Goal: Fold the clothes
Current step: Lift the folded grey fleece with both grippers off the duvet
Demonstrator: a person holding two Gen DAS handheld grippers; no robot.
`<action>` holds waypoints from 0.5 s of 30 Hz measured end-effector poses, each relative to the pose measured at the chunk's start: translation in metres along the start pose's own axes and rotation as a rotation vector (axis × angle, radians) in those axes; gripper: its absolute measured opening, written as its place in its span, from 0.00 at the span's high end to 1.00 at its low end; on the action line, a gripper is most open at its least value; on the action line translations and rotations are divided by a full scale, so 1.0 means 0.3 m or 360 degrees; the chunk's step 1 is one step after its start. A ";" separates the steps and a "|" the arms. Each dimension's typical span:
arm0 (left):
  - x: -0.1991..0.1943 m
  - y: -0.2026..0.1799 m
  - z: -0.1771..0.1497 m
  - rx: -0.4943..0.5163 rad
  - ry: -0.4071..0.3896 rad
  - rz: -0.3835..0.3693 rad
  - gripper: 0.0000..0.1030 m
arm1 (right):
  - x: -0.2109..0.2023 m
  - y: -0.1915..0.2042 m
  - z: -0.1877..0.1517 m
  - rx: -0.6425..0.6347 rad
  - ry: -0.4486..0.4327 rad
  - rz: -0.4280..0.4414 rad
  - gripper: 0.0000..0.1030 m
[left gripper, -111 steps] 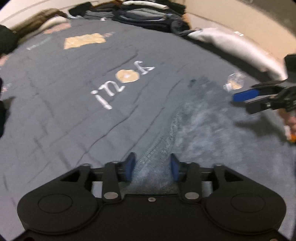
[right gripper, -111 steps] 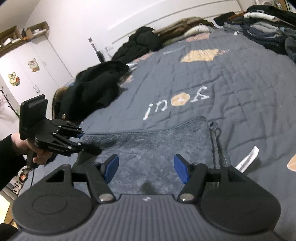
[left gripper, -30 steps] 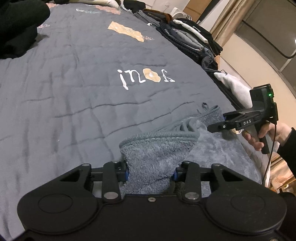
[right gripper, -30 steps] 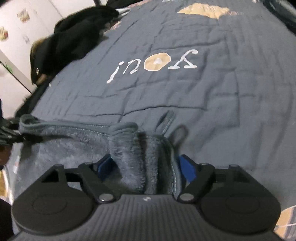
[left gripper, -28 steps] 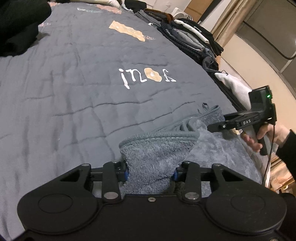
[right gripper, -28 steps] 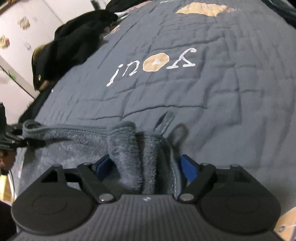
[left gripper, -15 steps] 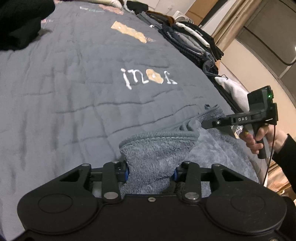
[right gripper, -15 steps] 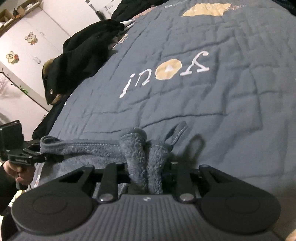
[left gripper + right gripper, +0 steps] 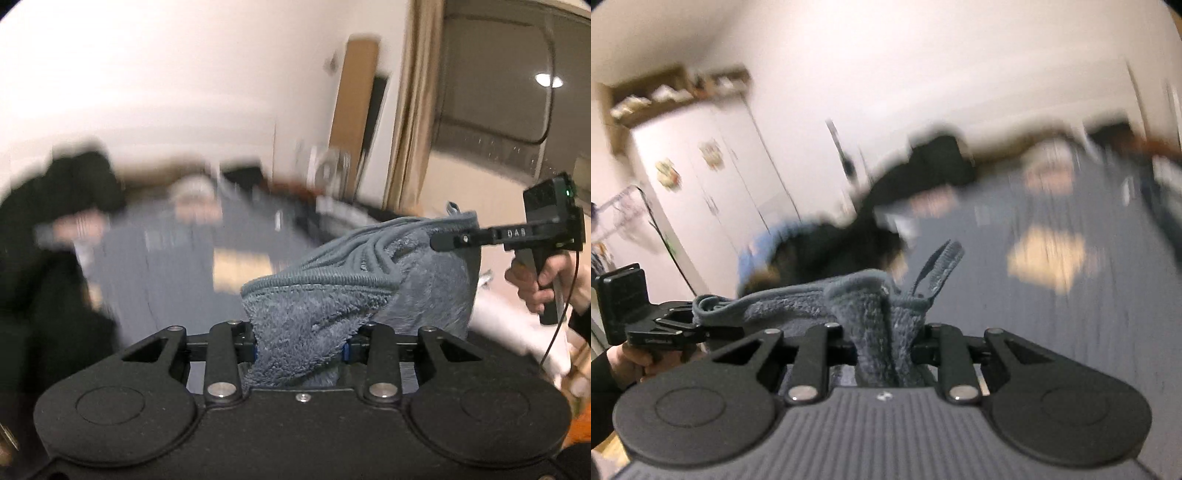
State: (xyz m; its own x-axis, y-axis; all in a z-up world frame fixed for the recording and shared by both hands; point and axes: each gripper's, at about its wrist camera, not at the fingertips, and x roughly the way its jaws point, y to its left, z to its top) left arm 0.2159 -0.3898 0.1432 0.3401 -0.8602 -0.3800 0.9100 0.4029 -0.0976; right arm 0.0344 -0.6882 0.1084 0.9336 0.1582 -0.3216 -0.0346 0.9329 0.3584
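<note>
Fluffy grey towel (image 9: 325, 306), ribbed hem

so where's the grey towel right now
The grey towel hangs above the bed, stretched between the left gripper and right gripper, both clamped on it.

Both tools are up in the air and pointing a bit below level. The left tool (image 9: 300, 347) has its jaws pinched on a bunch of fabric, and the right tool (image 9: 884, 347) is clamped on fabric too, narrower. Each is held pistol-style, with the right hand (image 9: 546, 280) curled around its handle.
</note>
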 end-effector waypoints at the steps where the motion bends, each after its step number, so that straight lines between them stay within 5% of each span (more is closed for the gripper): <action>1: -0.038 -0.032 0.028 0.0054 -0.0053 0.0018 0.67 | -0.027 0.023 0.003 -0.0051 -0.0041 0.0006 0.80; 4: -0.129 -0.113 0.009 0.0129 -0.0166 0.0028 0.66 | -0.107 0.093 0.011 -0.0205 -0.0164 0.0023 0.80; 8: -0.144 -0.212 -0.275 0.0156 -0.0024 0.0004 0.63 | -0.114 0.078 -0.230 -0.0304 -0.0045 0.0038 0.80; 15: -0.078 -0.401 -0.874 0.0180 0.0895 -0.0160 0.48 | -0.109 0.086 -0.827 -0.0364 0.0723 0.0035 0.76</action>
State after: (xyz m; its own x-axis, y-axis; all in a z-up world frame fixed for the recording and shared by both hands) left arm 0.0364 -0.3362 -0.0774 0.1008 -0.5818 -0.8070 0.9615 0.2654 -0.0712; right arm -0.0857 -0.5891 -0.0894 0.6842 0.2556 -0.6830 -0.1770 0.9668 0.1845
